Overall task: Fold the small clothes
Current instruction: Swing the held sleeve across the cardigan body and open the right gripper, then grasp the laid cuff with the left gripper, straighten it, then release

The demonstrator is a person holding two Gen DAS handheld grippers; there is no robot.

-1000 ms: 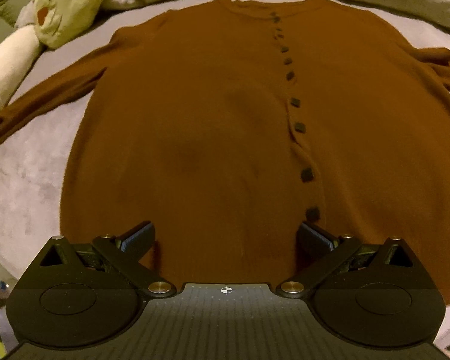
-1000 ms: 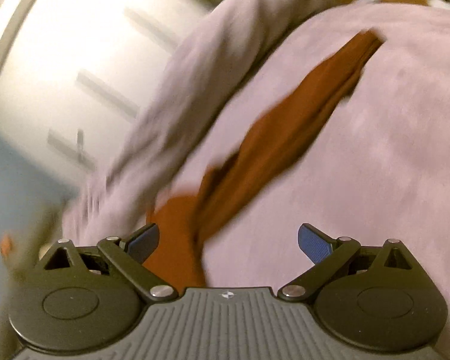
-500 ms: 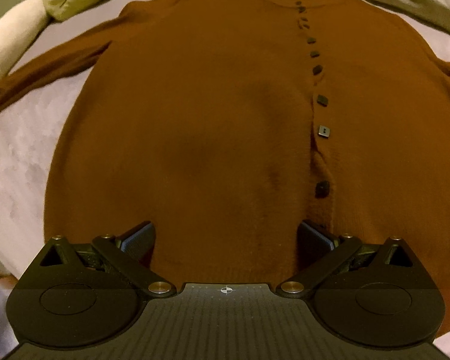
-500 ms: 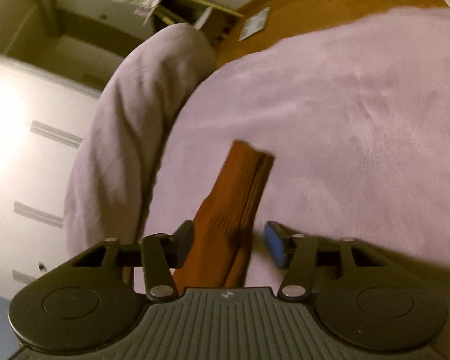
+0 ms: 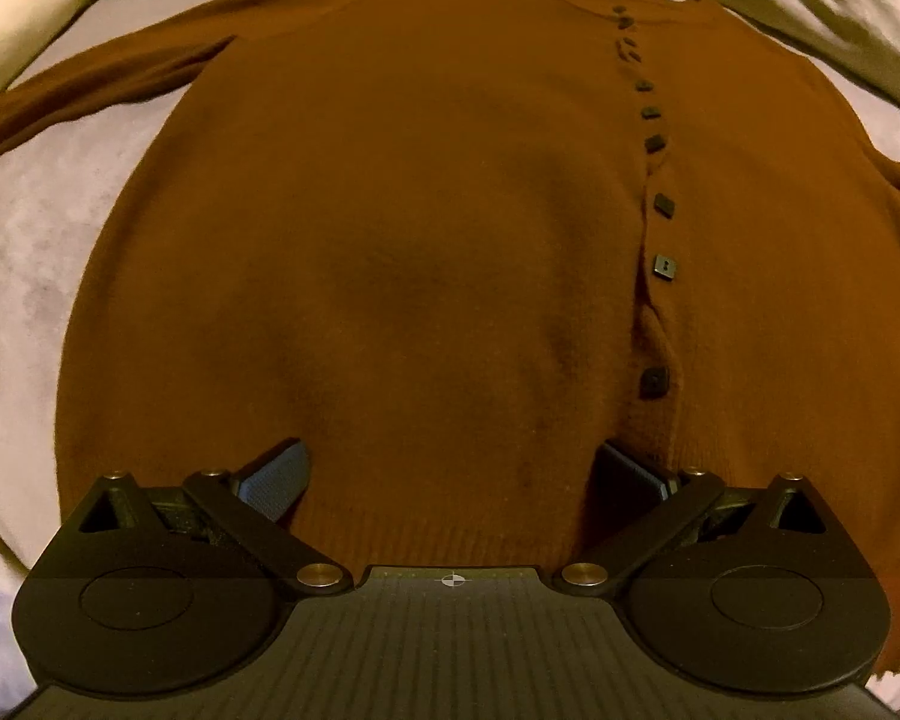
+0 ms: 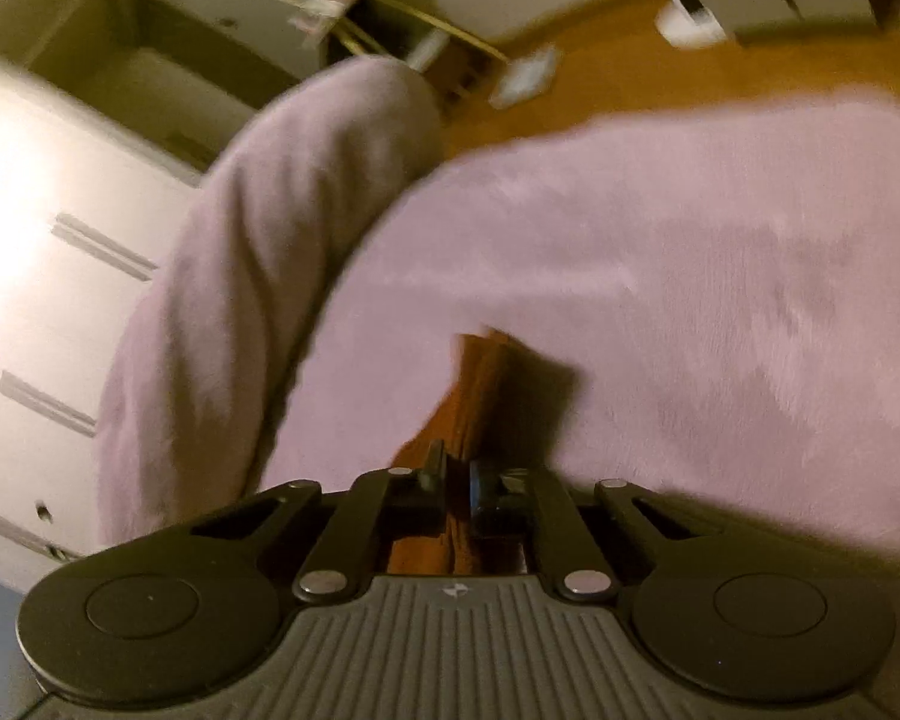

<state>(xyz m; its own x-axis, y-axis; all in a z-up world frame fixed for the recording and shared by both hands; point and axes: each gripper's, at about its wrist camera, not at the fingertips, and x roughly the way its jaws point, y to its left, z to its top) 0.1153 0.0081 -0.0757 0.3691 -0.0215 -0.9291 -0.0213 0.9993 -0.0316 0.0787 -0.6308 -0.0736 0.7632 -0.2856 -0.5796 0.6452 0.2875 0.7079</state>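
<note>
A brown buttoned cardigan (image 5: 426,228) lies flat, front up, on a lilac fleece blanket (image 5: 24,252), sleeves spread to both sides. My left gripper (image 5: 450,474) is open, its jaws wide apart over the cardigan's bottom hem, holding nothing. In the right wrist view my right gripper (image 6: 456,477) is shut on the ribbed cuff of the cardigan's sleeve (image 6: 480,384), which sticks out past the fingertips above the blanket (image 6: 660,300).
A cream and green plush toy (image 5: 36,6) lies at the far left by the sleeve. A rolled lilac blanket (image 6: 258,252) lies left of the right gripper. White drawers (image 6: 42,276) and a wooden floor (image 6: 630,48) with clutter lie beyond the bed.
My right gripper closed on the sleeve cuff, which now sits clamped between the jaws. My left gripper moved forward over the cardigan's hem and stayed open.
</note>
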